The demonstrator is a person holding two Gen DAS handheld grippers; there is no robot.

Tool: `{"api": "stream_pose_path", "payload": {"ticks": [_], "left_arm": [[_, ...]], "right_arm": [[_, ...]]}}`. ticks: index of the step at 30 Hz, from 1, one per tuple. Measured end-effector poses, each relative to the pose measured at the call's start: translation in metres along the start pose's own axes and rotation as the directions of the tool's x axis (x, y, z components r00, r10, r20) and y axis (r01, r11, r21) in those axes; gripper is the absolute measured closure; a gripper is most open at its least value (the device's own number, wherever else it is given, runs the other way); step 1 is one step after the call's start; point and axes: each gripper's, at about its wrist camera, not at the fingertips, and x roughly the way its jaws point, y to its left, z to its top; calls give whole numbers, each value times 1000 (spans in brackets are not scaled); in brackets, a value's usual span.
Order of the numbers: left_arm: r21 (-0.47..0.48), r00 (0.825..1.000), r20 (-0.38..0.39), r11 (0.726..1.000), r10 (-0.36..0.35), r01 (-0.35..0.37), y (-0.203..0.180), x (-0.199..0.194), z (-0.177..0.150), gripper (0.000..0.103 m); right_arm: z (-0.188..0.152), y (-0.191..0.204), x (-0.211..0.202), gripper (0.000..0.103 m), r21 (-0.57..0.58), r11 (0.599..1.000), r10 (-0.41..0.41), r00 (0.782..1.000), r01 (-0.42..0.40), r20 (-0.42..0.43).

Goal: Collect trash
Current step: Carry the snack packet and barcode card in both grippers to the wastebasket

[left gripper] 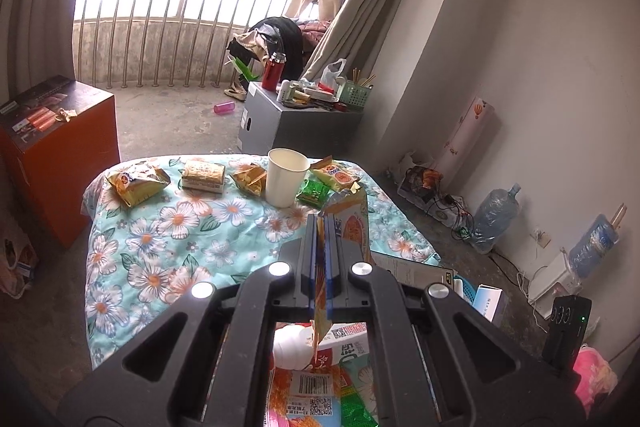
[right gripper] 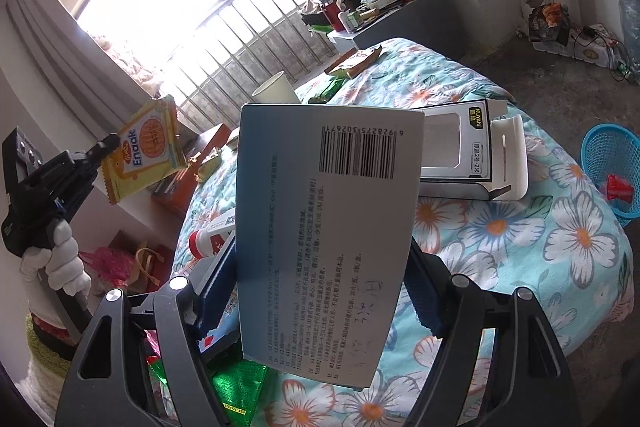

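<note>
My left gripper point(left gripper: 323, 227) is shut on a yellow Enaak snack wrapper point(left gripper: 352, 223) and holds it up above the floral table point(left gripper: 160, 239); both show in the right wrist view, gripper point(right gripper: 110, 143), wrapper point(right gripper: 146, 147). My right gripper point(right gripper: 320, 291) is shut on a blue-and-white cardboard box point(right gripper: 324, 227) with a barcode, lifted over the table point(right gripper: 520, 247). On the table lie several snack wrappers point(left gripper: 138, 183), a white paper cup point(left gripper: 286, 181) and a green packet point(left gripper: 316, 191). A blue trash basket point(right gripper: 614, 167) stands on the floor to the right.
An open white-and-black carton point(right gripper: 460, 155) lies on the table beyond the held box. A white bottle point(right gripper: 210, 237) and green packets point(right gripper: 236, 387) lie near me. An orange cabinet point(left gripper: 60, 147) stands left, a grey cabinet point(left gripper: 296, 123) behind, water jugs point(left gripper: 496, 215) by the wall.
</note>
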Motion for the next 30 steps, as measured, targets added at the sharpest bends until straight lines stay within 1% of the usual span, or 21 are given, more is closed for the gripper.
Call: {"api": "stream_pose_path", "payload": {"ticks": [5, 10, 20, 30], "left_arm": [[12, 1000, 21, 1000, -8, 8, -17, -15, -7, 102], [28, 1000, 24, 1000, -10, 10, -31, -17, -10, 102], [82, 999, 25, 996, -35, 33, -67, -8, -9, 102], [168, 997, 8, 983, -74, 72, -117, 9, -11, 102]], "right_arm": [[2, -9, -9, 30, 22, 1000, 9, 1000, -10, 23], [4, -17, -19, 30, 42, 999, 17, 999, -19, 49], [3, -35, -41, 30, 82, 996, 22, 996, -29, 92], [7, -59, -61, 30, 131, 991, 15, 989, -34, 145]]}}
